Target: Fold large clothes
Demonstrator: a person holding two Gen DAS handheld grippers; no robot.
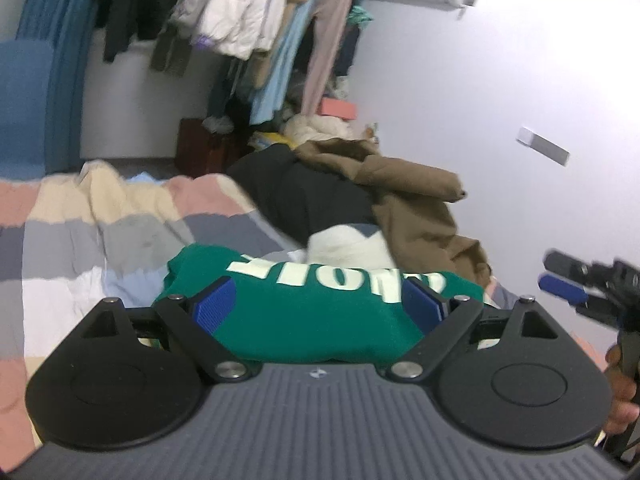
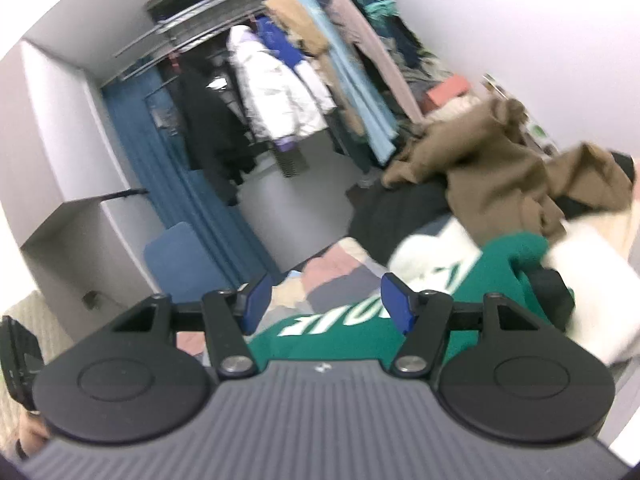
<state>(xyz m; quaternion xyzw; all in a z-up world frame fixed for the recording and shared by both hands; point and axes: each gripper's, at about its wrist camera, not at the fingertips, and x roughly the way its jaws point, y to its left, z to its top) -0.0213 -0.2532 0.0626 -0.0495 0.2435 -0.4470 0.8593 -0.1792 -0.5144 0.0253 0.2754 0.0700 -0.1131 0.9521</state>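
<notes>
1. Looking along the left claw, we see its blue pads spread wide, gripping nothing.
2. We find the green sweatshirt, white letters up, folded on the striped bedspread below.
3. Our right claw stands apart too, empty above that sweatshirt.
4. We see a brown coat and black garment heaped beyond it.

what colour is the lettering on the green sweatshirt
Pale cream, nearly white, on the green sweatshirt. It shows best in the left wrist view.
</notes>
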